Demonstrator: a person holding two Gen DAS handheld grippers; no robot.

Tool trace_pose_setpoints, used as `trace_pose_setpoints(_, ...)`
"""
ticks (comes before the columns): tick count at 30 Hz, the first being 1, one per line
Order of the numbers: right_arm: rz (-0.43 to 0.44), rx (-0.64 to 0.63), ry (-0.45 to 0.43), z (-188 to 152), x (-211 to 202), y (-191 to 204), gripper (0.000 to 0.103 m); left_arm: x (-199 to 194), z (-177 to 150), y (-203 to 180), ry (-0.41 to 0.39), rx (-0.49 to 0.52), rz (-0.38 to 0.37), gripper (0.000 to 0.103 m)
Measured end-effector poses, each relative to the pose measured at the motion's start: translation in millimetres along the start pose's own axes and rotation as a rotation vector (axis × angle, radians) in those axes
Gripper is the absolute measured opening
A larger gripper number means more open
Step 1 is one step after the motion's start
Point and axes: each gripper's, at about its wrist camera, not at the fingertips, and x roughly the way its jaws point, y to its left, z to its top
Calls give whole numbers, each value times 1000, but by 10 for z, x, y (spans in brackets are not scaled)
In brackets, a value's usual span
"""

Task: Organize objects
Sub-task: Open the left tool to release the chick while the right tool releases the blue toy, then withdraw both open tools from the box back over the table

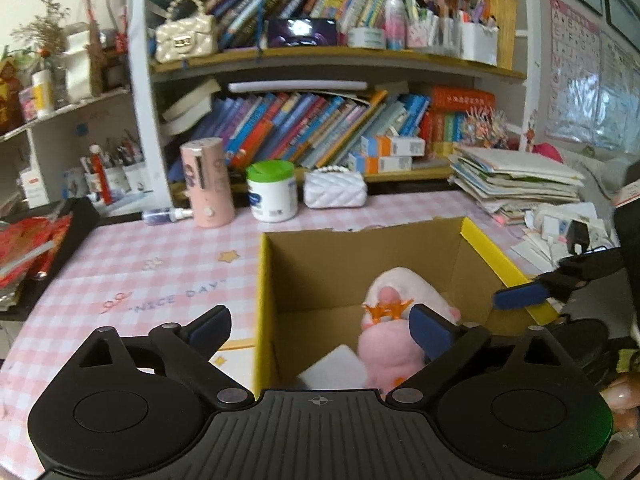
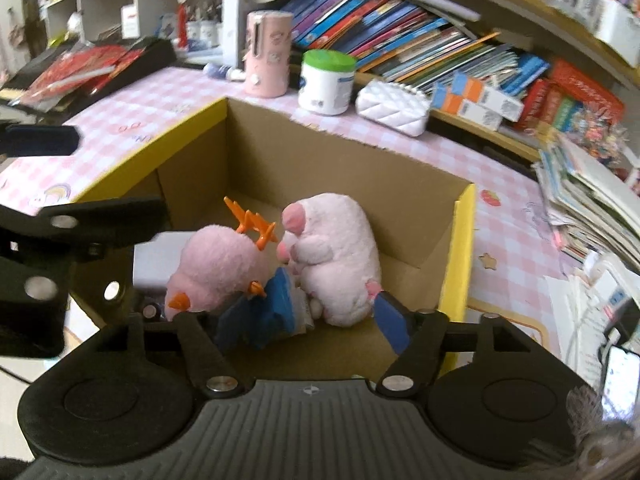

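An open cardboard box [image 1: 262, 300] with yellow flap edges stands on the pink checked tablecloth. Inside lie a pink plush [image 2: 216, 264] wearing orange star glasses [image 2: 256, 228], a paler pink plush [image 2: 336, 248], a white block [image 2: 154, 260] and a small blue-and-white packet [image 2: 282, 302]. My left gripper [image 1: 320, 328] hangs open over the box's near left corner, with nothing between its fingers. My right gripper [image 2: 316, 320] is open just above the two plushes; the blue packet lies between its fingers, close to the left one. One of the right gripper's pads [image 1: 518, 295] shows over the box's right rim.
Behind the box stand a pink cylinder [image 1: 208, 184], a white jar with a green lid [image 1: 272, 192] and a white quilted purse [image 1: 335, 189]. A pile of papers [image 1: 516, 180] lies at the right, a black tray of red packets [image 1: 36, 248] at the left. Bookshelves rise behind.
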Motion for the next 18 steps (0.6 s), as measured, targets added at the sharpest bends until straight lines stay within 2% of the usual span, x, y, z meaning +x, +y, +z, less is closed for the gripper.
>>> trace_pose_setpoints(5, -64, 75, -38, -38, -184, 106, 85, -175, -90, 168, -13, -35, 36, 101)
trace_pose_setpoints(18, -175, 232, -124, -222, -548, 662, 91, -611, -474, 604, 12, -88, 108, 101)
